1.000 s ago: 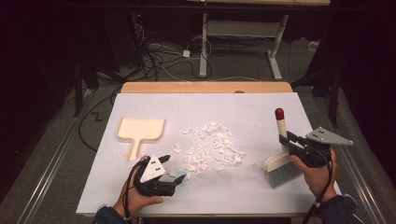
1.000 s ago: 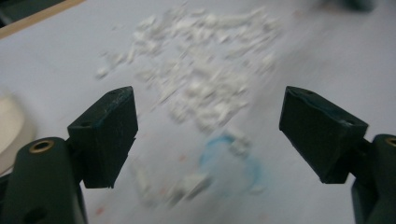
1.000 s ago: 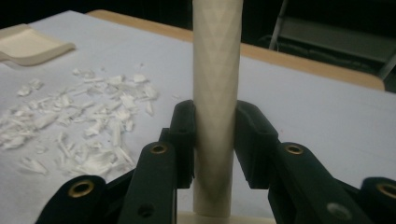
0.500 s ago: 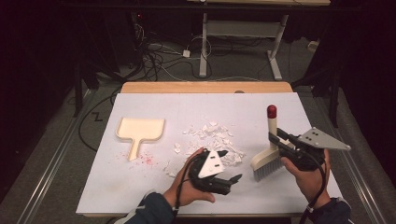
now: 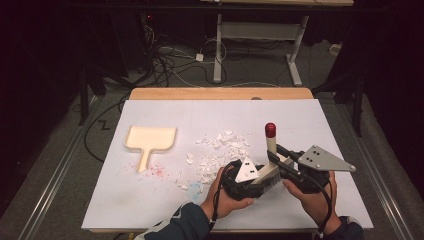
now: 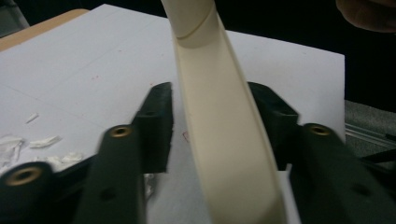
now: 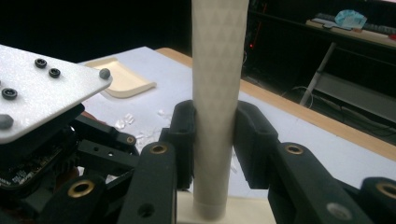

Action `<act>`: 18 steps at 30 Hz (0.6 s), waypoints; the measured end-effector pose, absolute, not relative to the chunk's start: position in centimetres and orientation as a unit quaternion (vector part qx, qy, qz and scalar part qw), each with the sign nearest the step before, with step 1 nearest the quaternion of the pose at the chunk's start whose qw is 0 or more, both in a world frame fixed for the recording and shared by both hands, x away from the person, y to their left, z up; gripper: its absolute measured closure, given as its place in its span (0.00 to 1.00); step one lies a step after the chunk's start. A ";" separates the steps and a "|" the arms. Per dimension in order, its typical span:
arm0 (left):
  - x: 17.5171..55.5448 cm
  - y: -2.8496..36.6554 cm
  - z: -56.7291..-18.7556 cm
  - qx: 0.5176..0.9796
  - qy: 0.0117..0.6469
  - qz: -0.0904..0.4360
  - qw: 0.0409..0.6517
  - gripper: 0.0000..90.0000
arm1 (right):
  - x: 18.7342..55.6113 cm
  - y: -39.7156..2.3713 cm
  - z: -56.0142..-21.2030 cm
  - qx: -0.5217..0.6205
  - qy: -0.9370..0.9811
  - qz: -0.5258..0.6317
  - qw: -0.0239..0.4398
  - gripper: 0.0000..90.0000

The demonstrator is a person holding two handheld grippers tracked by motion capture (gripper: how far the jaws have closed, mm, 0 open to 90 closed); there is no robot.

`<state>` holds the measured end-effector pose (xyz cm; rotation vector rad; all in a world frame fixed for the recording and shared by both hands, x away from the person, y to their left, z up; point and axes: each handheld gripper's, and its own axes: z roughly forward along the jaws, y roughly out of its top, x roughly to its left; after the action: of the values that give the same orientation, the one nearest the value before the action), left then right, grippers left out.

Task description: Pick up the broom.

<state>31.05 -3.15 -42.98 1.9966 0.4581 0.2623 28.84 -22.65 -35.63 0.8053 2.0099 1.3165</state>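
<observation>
- Our right gripper (image 7: 212,135) is clamped on the cream, textured plastic handle of the red-tipped hand brush (image 5: 270,150), holding it upright just above the white tabletop (image 5: 165,200).
- Our left gripper (image 6: 212,126) has just been closing around the brush's cream base; one pad looks to touch it, the other stands a little off.
- The two grippers sit side by side at the near right.
- White paper scraps (image 5: 220,150) lie just to their left.
- The cream plastic dustpan (image 5: 150,140) rests farther left.

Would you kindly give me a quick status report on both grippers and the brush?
Right gripper shut on brush handle. Left gripper just closing around brush head, gap on one side. Paper scraps and dustpan lie apart.
</observation>
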 end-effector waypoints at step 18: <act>31.5 2.5 -40.8 0.866 0.130 0.119 0.469 0.72 | 29.4 -24.8 -37.0 0.176 0.822 0.473 0.264 0.52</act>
<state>31.47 2.54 -40.75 2.1225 0.3192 0.2911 29.40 -24.75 -37.05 0.4756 2.2205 1.2795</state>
